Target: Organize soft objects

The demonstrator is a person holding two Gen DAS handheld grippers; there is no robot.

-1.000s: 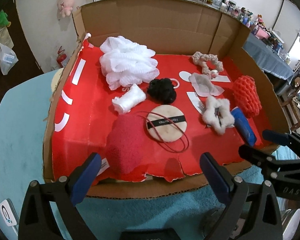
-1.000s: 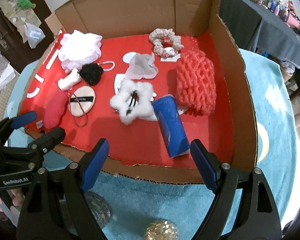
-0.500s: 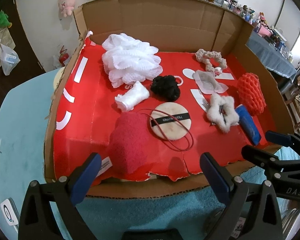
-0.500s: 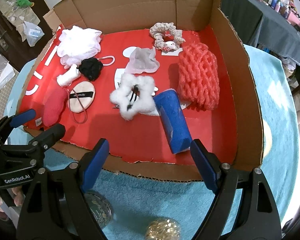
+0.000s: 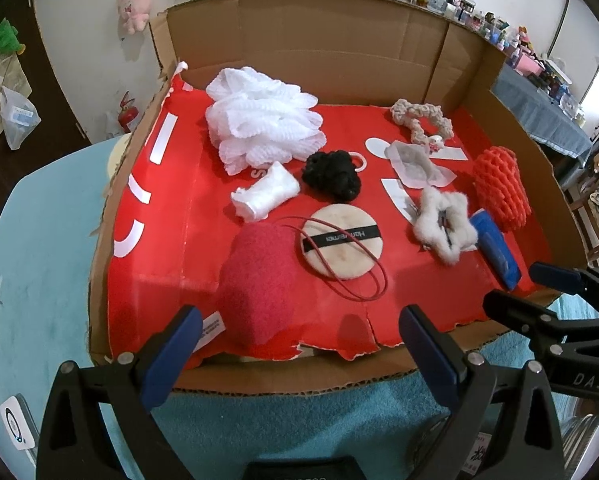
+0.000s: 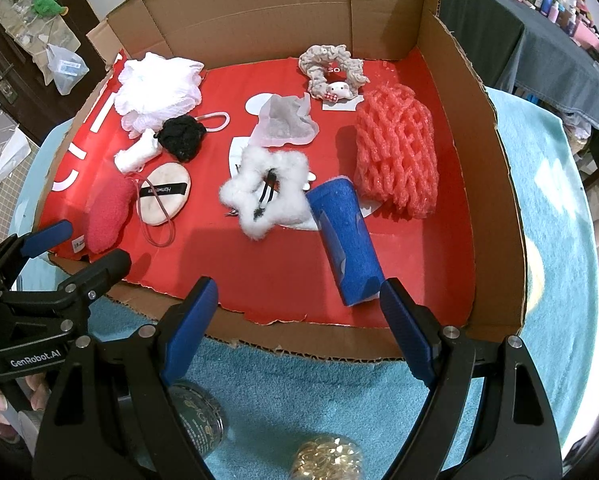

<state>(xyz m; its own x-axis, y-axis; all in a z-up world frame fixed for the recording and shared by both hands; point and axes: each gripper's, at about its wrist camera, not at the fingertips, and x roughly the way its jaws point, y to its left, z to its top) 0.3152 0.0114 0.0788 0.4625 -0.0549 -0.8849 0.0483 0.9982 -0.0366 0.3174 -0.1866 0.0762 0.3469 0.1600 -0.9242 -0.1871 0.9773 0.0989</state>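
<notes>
A shallow cardboard box [image 5: 311,56] with a red floor holds soft things. In the left wrist view lie a white mesh pouf [image 5: 259,124], a white cloth roll [image 5: 265,196], a black pouf [image 5: 333,176], a round powder puff [image 5: 341,242], a red sponge [image 5: 259,284], a white fluffy star clip [image 5: 445,220], a blue roll [image 5: 495,250] and an orange foam net [image 5: 499,188]. My left gripper [image 5: 299,350] is open and empty at the box's front edge, before the red sponge. My right gripper [image 6: 299,320] is open and empty, just before the blue roll [image 6: 345,236].
A beige scrunchie [image 6: 331,70] and a grey mesh pouch [image 6: 285,122] lie at the back of the box. A thin red elastic loop [image 5: 339,264] lies over the powder puff. A glass jar [image 6: 197,424] and a gold object [image 6: 325,460] stand on the teal mat [image 6: 547,216].
Both grippers have edged forward toward the box's front edge. Nothing in the box has moved.
</notes>
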